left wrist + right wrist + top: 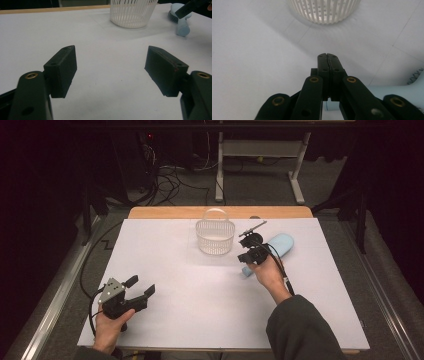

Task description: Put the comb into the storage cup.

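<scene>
My right tongs (327,56) sit pressed together on nothing, low in their own view, partly covering the pale blue brush (274,247) at centre right of the high view. My left tongs (141,287) stand spread, lower left. The white basket (324,10) is cut off at the top edge.

Table (165,270) w/ white top fills the centre of the high view; a bare wood edge strip (165,212) runs along its far side, upper centre. On it: white slotted plastic basket (215,236) w/ arched handle, upright, upper centre. Just right of the basket, light blue brush (278,245) lies flat, handle end toward lower left, bristle head partly hidden. Basket & brush near each other, not touching. Faint square fold lines on the sheet around the basket.
</scene>
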A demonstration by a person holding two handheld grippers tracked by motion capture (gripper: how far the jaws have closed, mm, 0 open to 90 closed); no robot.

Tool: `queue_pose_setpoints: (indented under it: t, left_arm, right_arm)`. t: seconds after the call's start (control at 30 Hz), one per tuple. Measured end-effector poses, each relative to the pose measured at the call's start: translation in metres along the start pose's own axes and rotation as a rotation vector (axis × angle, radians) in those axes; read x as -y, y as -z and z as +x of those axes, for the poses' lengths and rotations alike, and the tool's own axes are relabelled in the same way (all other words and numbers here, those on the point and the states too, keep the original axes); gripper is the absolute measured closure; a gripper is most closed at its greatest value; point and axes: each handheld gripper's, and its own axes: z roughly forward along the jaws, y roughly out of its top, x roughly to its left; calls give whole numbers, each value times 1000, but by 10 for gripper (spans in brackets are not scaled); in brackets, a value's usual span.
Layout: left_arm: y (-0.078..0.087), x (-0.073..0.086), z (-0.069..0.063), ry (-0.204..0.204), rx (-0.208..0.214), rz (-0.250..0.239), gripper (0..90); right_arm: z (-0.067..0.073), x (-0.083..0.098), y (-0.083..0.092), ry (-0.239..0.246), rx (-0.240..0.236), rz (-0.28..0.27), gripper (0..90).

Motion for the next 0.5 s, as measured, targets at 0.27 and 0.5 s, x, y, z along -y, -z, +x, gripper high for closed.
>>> queue_pose_setpoints:
  t: [0.27,0.5]
  left_arm:
    - [0,0,0,-3,-1,1,266]
    - [-1,0,0,-11,-9,9,266]
  right_arm:
    - [-3,0,-9,0,14,75,900]
    - [-3,2,-14,-8,24,118,900]
